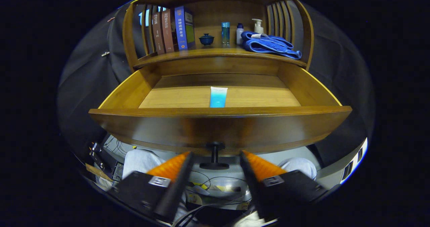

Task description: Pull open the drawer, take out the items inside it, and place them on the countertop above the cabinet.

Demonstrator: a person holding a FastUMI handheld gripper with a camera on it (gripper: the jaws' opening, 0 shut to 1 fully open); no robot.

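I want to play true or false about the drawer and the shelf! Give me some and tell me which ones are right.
1. The drawer is pulled open. True.
2. A blue and white tube lies inside the drawer. True.
3. The tool is squeezing the tube. False: its fingers are spread open on either side of the drawer's knob, with the tube beyond them.
4. The countertop has a folded blue towel on it. True.
5. The books lie flat in a pile. False: they stand upright beside a small dark bowl.
6. The drawer is full of toys. False: the tube is the one item I can see in it.
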